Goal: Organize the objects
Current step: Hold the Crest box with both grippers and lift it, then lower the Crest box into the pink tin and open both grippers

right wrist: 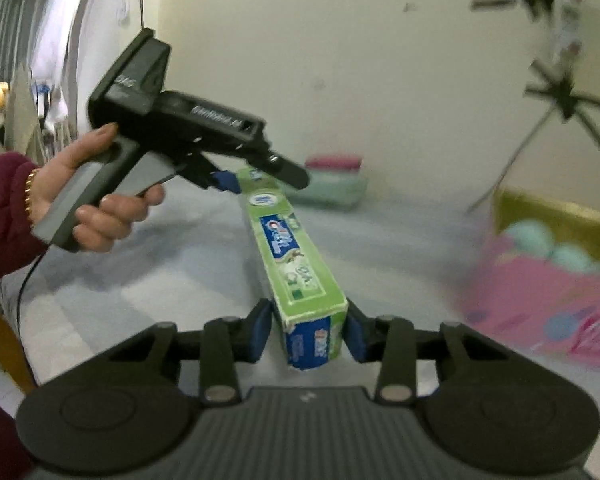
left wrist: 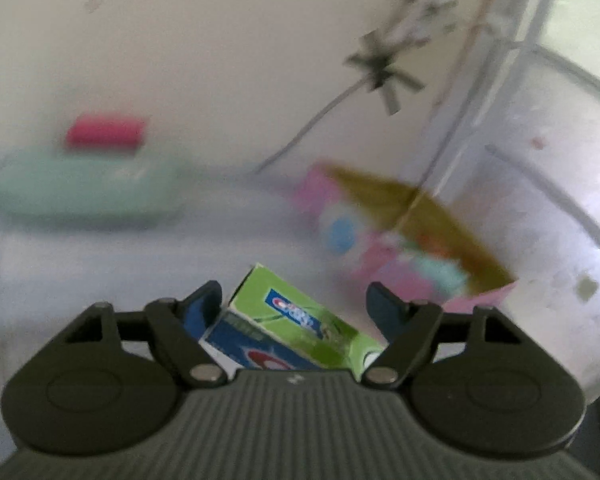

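Note:
A long green and blue toothpaste box (right wrist: 288, 256) hangs in the air between both grippers. My right gripper (right wrist: 306, 330) is shut on its near end. My left gripper (right wrist: 260, 178), held by a hand in the right wrist view, has its fingers around the far end. In the left wrist view the same box (left wrist: 296, 326) lies slanted between the left fingers (left wrist: 296, 300), which stand wide, the left pad touching it and the right pad apart from it.
A pink box with a gold inside (left wrist: 384, 240) holding teal things stands at the right, and it shows in the right wrist view (right wrist: 548, 280) too. A teal tray with a pink block (left wrist: 84, 184) sits far left on the white surface. A wall decoration (left wrist: 384, 68) hangs behind.

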Demonstrator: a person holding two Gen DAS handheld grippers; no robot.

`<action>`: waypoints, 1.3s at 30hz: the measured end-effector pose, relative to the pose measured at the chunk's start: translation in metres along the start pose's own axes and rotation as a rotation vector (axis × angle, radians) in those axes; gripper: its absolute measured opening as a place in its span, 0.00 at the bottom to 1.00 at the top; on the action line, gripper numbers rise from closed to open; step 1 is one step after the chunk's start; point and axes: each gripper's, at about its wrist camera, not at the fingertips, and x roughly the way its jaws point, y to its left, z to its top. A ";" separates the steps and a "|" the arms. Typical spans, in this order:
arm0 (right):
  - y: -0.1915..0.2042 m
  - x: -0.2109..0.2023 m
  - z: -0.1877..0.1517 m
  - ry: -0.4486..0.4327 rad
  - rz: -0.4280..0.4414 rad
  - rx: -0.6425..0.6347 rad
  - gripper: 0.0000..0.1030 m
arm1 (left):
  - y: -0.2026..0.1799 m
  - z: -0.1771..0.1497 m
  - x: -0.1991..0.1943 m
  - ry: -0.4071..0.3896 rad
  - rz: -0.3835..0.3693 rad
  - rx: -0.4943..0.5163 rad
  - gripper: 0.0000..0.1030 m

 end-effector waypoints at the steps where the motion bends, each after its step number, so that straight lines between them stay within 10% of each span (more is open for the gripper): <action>1: -0.006 -0.008 0.003 -0.025 -0.018 0.003 0.35 | -0.017 0.013 0.006 -0.017 -0.014 0.031 0.78; 11: -0.099 -0.049 0.009 -0.119 -0.361 0.037 0.32 | -0.161 0.085 0.143 -0.023 -0.139 0.272 0.78; 17: -0.156 -0.027 0.005 -0.090 -0.497 0.081 0.36 | -0.184 0.078 0.195 -0.012 -0.050 0.244 0.91; 39: -0.099 -0.060 -0.010 -0.239 -0.539 0.236 0.45 | -0.165 0.004 0.095 0.006 0.233 0.344 0.91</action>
